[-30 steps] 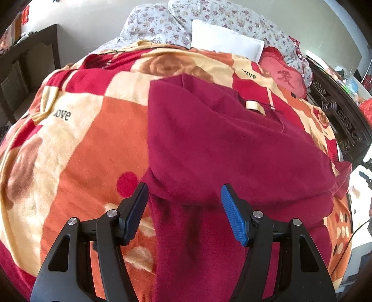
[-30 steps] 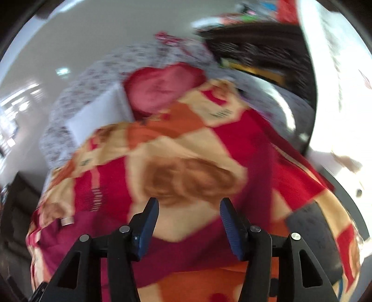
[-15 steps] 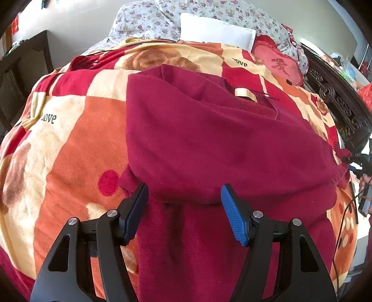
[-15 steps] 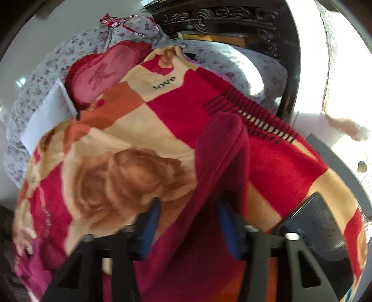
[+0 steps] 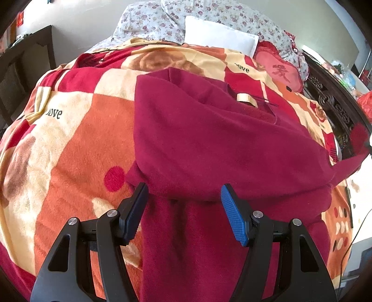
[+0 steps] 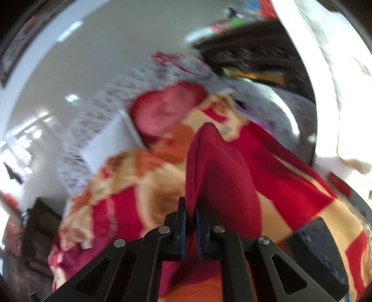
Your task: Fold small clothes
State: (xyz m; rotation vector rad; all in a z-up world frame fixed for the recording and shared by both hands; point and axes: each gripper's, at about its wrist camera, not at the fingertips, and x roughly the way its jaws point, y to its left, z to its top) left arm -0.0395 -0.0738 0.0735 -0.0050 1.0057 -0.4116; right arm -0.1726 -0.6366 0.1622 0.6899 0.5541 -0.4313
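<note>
A dark red sweater (image 5: 209, 144) lies spread on a red, orange and cream blanket (image 5: 69, 151), with a beige neck label (image 5: 246, 100) near its far end. My left gripper (image 5: 184, 206) is open and hovers over the sweater's near folded edge, jaws wide apart. My right gripper (image 6: 190, 209) is shut on a sleeve of the sweater (image 6: 216, 167) and holds it lifted above the blanket (image 6: 139, 176). In the left wrist view that sleeve (image 5: 353, 158) stretches up to the right edge.
A white pillow (image 5: 220, 39), a floral quilt (image 5: 209, 14) and a red cushion (image 5: 281, 69) lie at the bed's head. A dark carved wooden frame (image 5: 330, 102) runs along the right. A dark chair (image 5: 14, 69) stands on the left. A black object (image 6: 318, 251) lies at the lower right.
My right gripper has closed on the sweater's sleeve and lifted it off the blanket. My left gripper has stayed open and moved slightly over the sweater.
</note>
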